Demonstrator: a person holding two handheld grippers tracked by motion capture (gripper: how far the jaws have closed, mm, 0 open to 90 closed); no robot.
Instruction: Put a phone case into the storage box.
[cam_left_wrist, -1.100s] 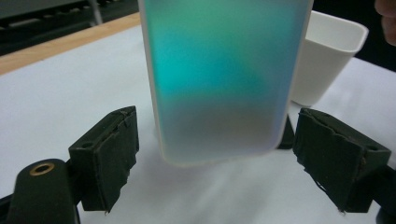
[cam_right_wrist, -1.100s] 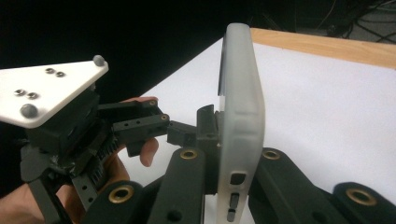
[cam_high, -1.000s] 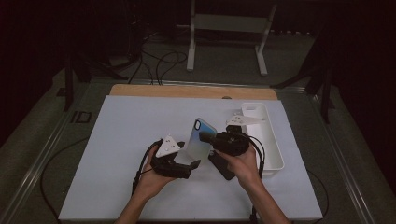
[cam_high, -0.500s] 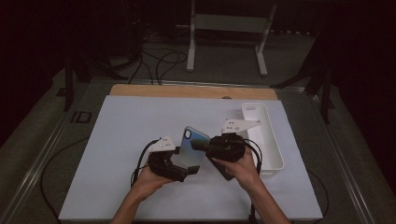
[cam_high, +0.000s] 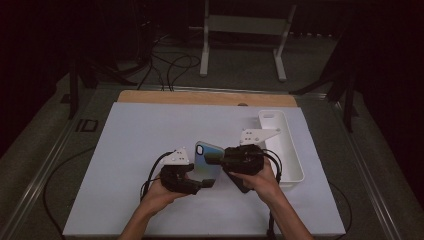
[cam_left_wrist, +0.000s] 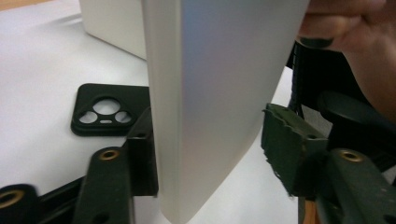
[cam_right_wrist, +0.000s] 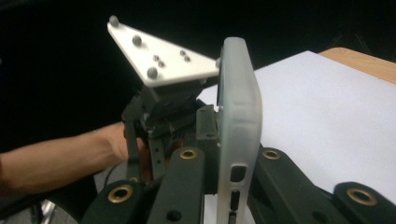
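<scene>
Holding both hands low over the mat near the table's front edge, I clamp the phone (cam_high: 206, 162) on edge in my right gripper (cam_high: 212, 159), while my left gripper's (cam_high: 200, 184) jaws have just been closing around its lower end, one pad touching it, the other short of it. The white tray (cam_high: 292, 160) sits just right of my right hand; I can't see into it. My left gripper view shows a black case (cam_left_wrist: 105, 114) flat on the mat.

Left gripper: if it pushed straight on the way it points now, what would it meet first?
The phone case, which already stands between the left gripper's fingers that have just been closing. Beyond it, probably the right gripper holding the case; depth there is unclear.
</scene>
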